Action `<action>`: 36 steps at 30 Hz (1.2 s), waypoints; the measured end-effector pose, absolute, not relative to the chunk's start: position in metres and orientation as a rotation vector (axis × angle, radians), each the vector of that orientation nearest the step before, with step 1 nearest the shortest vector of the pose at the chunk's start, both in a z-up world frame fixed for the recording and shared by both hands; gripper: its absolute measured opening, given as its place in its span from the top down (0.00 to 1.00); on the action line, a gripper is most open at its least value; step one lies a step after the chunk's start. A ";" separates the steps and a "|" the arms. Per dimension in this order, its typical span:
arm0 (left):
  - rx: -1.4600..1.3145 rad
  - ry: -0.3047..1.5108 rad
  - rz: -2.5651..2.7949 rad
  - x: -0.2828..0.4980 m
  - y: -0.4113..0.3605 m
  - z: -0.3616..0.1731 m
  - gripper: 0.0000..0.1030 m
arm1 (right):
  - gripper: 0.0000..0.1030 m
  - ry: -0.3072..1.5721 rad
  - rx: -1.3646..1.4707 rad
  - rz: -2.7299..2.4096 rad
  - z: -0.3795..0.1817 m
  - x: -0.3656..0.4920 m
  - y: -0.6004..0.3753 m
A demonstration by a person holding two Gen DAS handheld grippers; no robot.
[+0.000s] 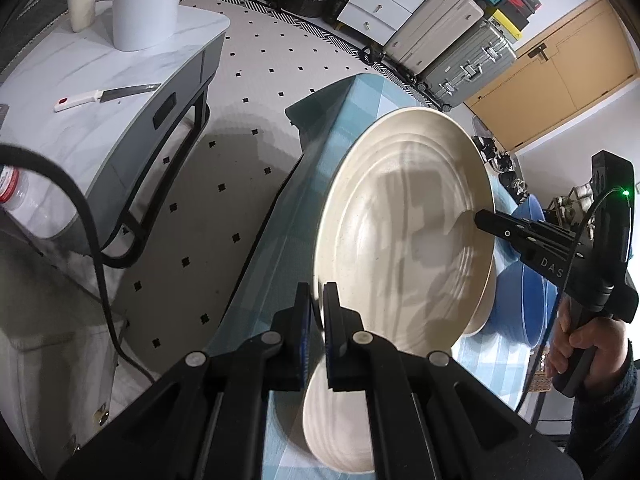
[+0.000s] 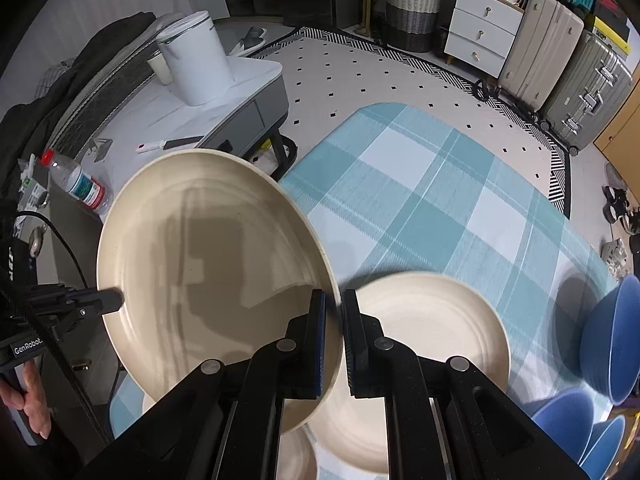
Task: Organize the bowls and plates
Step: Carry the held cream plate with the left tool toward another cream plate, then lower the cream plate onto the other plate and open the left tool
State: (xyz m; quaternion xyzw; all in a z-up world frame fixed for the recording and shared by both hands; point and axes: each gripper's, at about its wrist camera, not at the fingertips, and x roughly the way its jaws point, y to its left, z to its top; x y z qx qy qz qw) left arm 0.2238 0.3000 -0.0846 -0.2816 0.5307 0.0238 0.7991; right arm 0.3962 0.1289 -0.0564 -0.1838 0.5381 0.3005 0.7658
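Observation:
A large cream plate is held up off the table, tilted. My left gripper is shut on its near rim, and shows at the left in the right wrist view. My right gripper is shut on the opposite rim, and shows at the right in the left wrist view. A second cream plate lies flat on the checked cloth below, and another cream plate lies under the lifted one. Several blue bowls sit at the right.
The table carries a teal checked cloth. A side table to the left holds a white canister, a cup, a knife and a water bottle. Suitcases and white drawers stand at the back.

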 end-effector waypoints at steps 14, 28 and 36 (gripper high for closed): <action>-0.586 1.171 0.052 0.164 0.270 -0.102 0.97 | 0.92 1.181 -0.369 0.655 -0.076 0.324 0.091; -0.500 1.219 0.068 0.144 0.236 -0.124 0.97 | 0.92 1.177 -0.416 0.641 -0.096 0.285 0.069; -0.378 1.217 0.100 0.141 0.222 -0.124 0.96 | 0.92 1.186 -0.416 0.638 -0.111 0.276 0.059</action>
